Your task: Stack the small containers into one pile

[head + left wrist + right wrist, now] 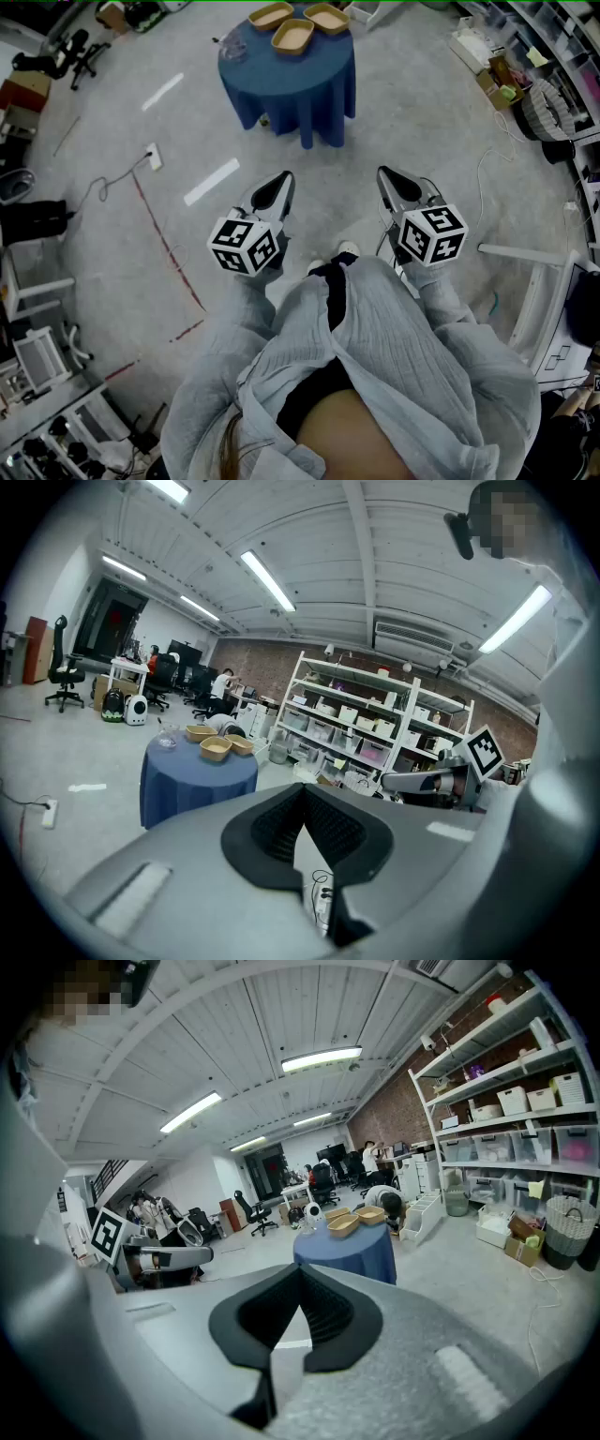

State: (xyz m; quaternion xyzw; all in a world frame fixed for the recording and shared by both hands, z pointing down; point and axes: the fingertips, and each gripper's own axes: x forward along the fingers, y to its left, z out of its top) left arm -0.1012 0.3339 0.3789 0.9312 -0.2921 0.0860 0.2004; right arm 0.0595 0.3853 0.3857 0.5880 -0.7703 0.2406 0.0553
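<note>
We hold the left tool (pixel 280 180) and the right tool (pixel 385 175) out in front of us, side by side, tips pointing forward, each with jaws pressed together on nothing.

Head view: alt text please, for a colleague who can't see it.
Three tan containers sit unstacked on a blue-draped round table ahead. The left tool and right tool, both shut and empty, point toward it from a distance.
</note>
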